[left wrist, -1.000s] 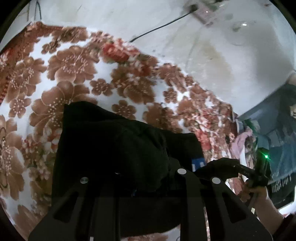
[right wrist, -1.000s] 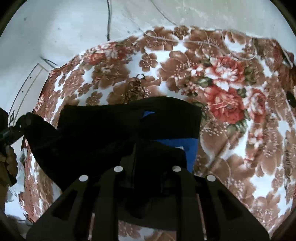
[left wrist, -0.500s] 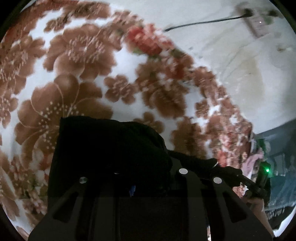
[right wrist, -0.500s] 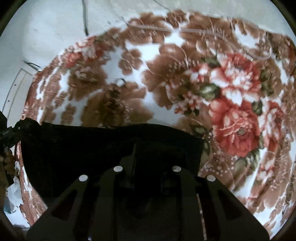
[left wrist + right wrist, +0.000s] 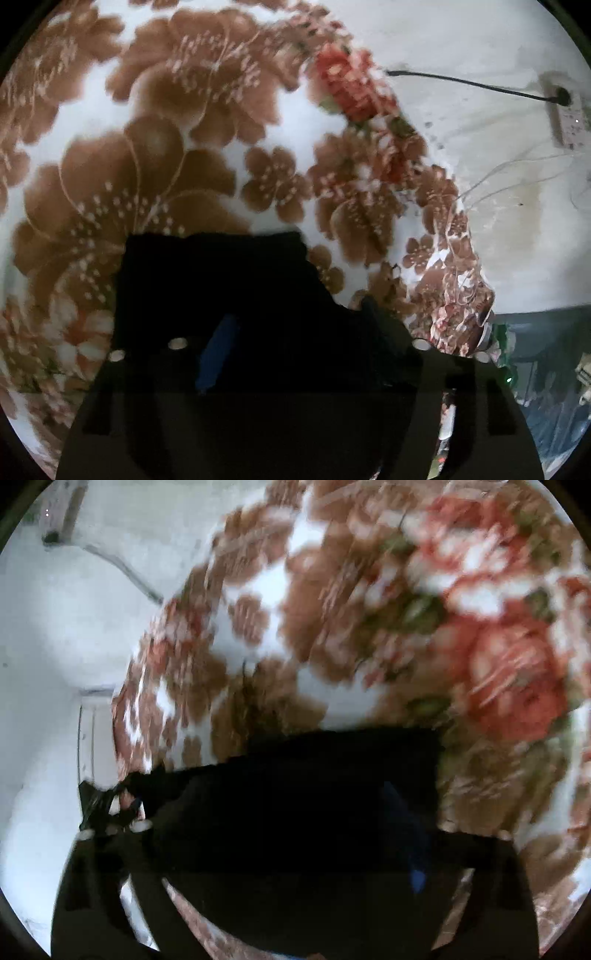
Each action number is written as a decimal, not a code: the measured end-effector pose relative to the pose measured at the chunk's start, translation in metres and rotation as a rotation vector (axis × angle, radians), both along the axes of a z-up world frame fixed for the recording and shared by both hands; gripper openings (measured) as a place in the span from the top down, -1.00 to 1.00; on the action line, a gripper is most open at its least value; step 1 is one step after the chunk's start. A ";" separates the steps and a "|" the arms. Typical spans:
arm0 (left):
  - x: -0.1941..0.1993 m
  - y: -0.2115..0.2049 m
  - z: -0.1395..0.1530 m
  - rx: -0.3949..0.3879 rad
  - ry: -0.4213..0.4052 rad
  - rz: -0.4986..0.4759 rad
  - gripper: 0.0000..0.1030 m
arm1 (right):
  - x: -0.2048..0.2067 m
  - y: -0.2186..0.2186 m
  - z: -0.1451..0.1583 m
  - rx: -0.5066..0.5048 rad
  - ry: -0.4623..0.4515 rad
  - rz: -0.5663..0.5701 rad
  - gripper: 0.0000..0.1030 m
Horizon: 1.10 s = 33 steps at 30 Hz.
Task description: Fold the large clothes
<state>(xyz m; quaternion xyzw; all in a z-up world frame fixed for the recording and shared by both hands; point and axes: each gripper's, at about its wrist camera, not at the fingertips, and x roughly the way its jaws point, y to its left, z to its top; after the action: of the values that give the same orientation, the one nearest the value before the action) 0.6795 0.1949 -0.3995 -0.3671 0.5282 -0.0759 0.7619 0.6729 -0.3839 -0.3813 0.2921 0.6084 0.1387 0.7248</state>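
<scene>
A black garment (image 5: 221,295) with a blue patch (image 5: 218,350) lies folded on the floral blanket (image 5: 166,129). My left gripper (image 5: 266,347) stands open over it, fingers spread wide, the cloth lying between them. In the right wrist view the same black garment (image 5: 314,794) fills the lower middle, a blue bit (image 5: 417,878) near its right side. My right gripper (image 5: 295,834) is also open, its fingers wide at either side of the cloth. The view is blurred. The left gripper shows at the garment's left end (image 5: 107,808).
The blanket covers a bed or mat next to a pale floor (image 5: 517,221). A black cable (image 5: 461,83) runs to a power strip (image 5: 565,110) on the floor. Dark clutter (image 5: 546,369) lies at the right past the blanket's edge.
Both grippers carried the garment's edge forward and down onto the blanket, then opened wide and let go. The garment now lies folded shorter. The right view is blurred by motion.
</scene>
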 end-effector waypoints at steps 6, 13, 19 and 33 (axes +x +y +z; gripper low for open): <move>-0.017 0.011 0.046 0.132 -0.155 0.031 -0.75 | -0.009 0.022 0.044 -0.220 -0.183 0.077 -0.83; -0.095 -0.085 0.053 0.469 -0.305 -0.250 -0.89 | -0.094 0.146 0.047 -0.469 -0.453 0.276 -0.86; -0.158 -0.172 0.002 0.647 -0.361 -0.403 -0.89 | -0.135 0.208 -0.018 -0.686 -0.458 0.306 -0.87; -0.160 -0.146 -0.051 0.865 -0.339 -0.369 -0.91 | -0.145 0.179 -0.055 -0.757 -0.449 0.296 -0.90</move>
<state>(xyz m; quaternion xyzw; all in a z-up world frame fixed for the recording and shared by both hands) 0.5198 0.0492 -0.4507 0.0997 0.4360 -0.0420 0.8934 0.5275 -0.2049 -0.4364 -0.1203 0.4794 0.0683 0.8666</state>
